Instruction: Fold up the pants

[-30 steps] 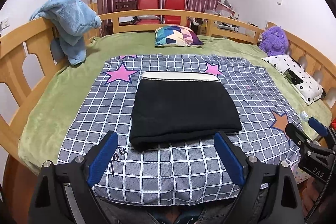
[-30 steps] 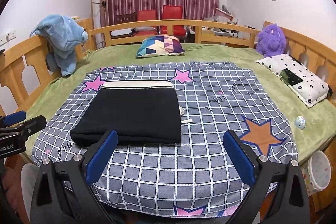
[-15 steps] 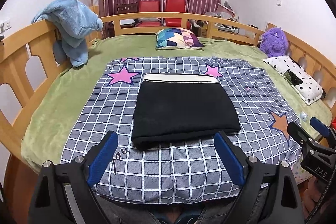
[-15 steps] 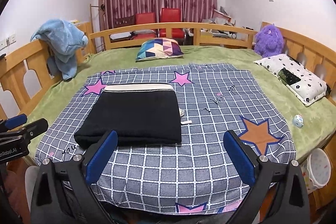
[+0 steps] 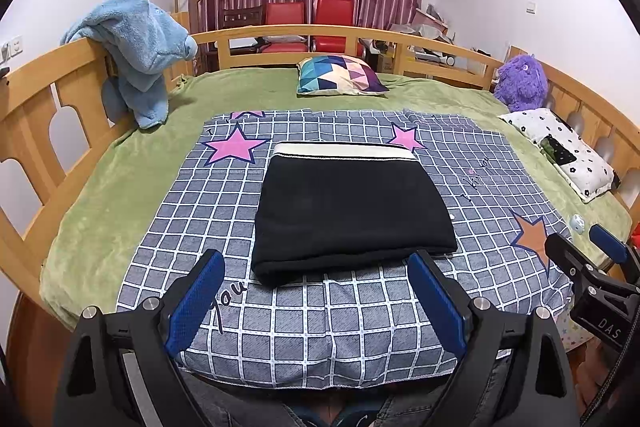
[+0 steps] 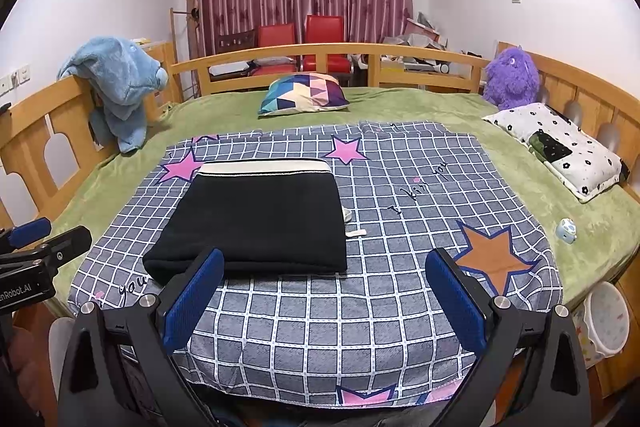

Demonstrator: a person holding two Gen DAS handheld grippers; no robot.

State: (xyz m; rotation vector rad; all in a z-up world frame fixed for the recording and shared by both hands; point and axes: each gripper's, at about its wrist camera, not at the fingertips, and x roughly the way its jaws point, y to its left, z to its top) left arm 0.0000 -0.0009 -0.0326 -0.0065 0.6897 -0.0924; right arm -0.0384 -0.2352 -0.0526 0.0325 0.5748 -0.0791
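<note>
Black pants (image 5: pixel 348 211) lie folded into a neat rectangle on the grey checked sheet (image 5: pixel 332 323), their cream waistband (image 5: pixel 344 150) along the far edge. In the right wrist view the same pants (image 6: pixel 260 223) sit left of centre, with a white drawstring end (image 6: pixel 355 233) poking out at their right side. My left gripper (image 5: pixel 316 299) hovers open just short of the pants' near edge, nothing between its blue pads. My right gripper (image 6: pixel 326 301) is open too, over bare sheet to the right of the pants.
A green blanket (image 5: pixel 120 179) covers the bed inside wooden rails (image 5: pixel 40 107). A blue towel (image 5: pixel 140 47) hangs on the left rail. A patterned cushion (image 5: pixel 340 75), purple plush toy (image 5: pixel 520 83) and spotted pillow (image 5: pixel 568 151) lie farther back and right. A white bin (image 6: pixel 606 319) stands beside the bed.
Both views have drawn back and tilted up slightly, so the bed sits a little lower in frame. The pants and both sets of jaws are unchanged.
</note>
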